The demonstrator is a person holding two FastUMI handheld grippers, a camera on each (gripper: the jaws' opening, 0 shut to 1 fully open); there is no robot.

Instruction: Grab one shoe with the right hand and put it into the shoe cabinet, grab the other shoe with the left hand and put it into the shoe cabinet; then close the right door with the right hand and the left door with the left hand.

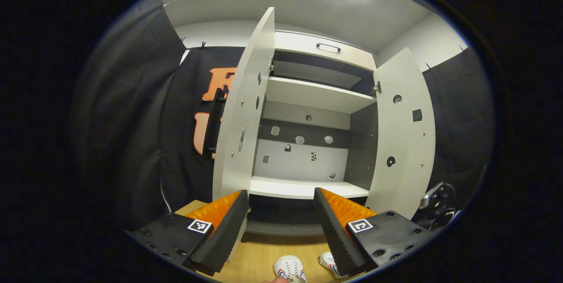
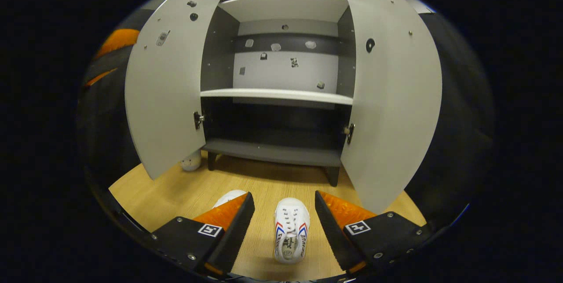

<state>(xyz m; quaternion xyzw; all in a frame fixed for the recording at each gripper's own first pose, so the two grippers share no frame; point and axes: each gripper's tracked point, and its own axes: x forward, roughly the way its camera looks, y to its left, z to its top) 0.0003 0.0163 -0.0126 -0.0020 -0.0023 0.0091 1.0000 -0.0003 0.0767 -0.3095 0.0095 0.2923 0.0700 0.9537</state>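
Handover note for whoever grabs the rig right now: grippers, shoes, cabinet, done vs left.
Left gripper: open, holding nothing, raised and facing the shoe cabinet.
Right gripper: open, holding nothing, low over the floor, one shoe between its fingers but not gripped.
Other shoe lies just beside it on the floor, partly hidden behind a finger.
Left door and right door both stand wide open; no shoes on the shelves in view.
Done: nothing yet.
Left: both shoes in, right hand first, then close right door, then left door.
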